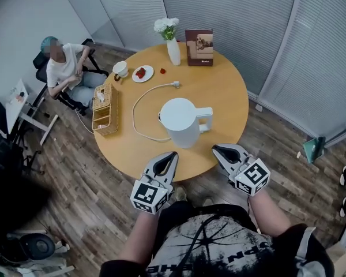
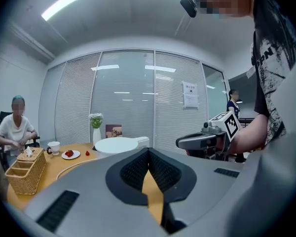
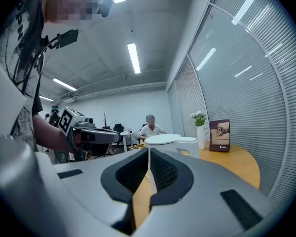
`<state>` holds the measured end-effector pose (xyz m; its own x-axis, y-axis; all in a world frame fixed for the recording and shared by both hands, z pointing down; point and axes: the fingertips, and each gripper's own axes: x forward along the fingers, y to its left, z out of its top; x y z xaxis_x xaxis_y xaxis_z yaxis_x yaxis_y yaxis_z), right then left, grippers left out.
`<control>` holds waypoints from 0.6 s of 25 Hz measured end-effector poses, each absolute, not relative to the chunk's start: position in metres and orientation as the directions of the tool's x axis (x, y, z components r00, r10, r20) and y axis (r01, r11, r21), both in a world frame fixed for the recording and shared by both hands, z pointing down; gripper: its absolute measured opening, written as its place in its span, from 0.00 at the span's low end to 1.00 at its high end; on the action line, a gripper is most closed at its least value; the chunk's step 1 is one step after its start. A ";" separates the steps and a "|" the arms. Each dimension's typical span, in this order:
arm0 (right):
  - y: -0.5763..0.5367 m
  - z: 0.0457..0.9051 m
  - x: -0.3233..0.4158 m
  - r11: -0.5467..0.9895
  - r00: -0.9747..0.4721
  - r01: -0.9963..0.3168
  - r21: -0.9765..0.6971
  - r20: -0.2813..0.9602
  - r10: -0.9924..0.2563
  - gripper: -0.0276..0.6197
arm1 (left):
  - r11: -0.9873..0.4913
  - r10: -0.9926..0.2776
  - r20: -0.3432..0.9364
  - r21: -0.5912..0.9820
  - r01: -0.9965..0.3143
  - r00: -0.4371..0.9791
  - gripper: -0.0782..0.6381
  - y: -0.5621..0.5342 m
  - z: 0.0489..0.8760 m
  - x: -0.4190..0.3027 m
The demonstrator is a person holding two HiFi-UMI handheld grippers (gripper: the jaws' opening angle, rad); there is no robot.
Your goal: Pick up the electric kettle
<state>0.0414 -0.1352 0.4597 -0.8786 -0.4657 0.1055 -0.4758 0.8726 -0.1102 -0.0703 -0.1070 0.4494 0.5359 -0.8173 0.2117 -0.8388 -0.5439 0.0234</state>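
Observation:
The white electric kettle [image 1: 181, 122] stands upright in the middle of the round wooden table [image 1: 230, 91], its handle [image 1: 205, 120] pointing right. A white cord [image 1: 139, 105] loops off its left side and ends in a loose plug [image 1: 176, 84]. My left gripper [image 1: 173, 153] is shut and empty at the near table edge, just short of the kettle's left front. My right gripper [image 1: 215, 148] is shut and empty too, near the handle side. The kettle lid [image 2: 119, 144] shows beyond the left gripper's [image 2: 148, 150] tips in the left gripper view. In the right gripper view the kettle [image 3: 170, 140] sits just past the right gripper [image 3: 149, 150].
A wicker basket [image 1: 105, 108] sits at the table's left edge. At the back stand a cup [image 1: 120, 68], a plate of strawberries [image 1: 142, 73], a vase of white flowers [image 1: 173, 49] and a picture frame [image 1: 199, 47]. A person [image 1: 63, 68] sits beyond the table at far left.

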 end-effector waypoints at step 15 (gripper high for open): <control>-0.209 0.465 0.017 0.758 -0.760 -0.648 -0.075 0.116 -0.639 0.08 | -0.637 -0.746 0.226 0.037 -0.770 0.627 0.11 -0.168 0.454 -0.113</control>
<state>0.0169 -0.2093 0.4653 -0.7603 -0.6390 0.1164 -0.6483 0.7577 -0.0750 -0.1135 -0.1680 0.4544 0.6269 -0.7455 0.2262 -0.7703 -0.6366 0.0370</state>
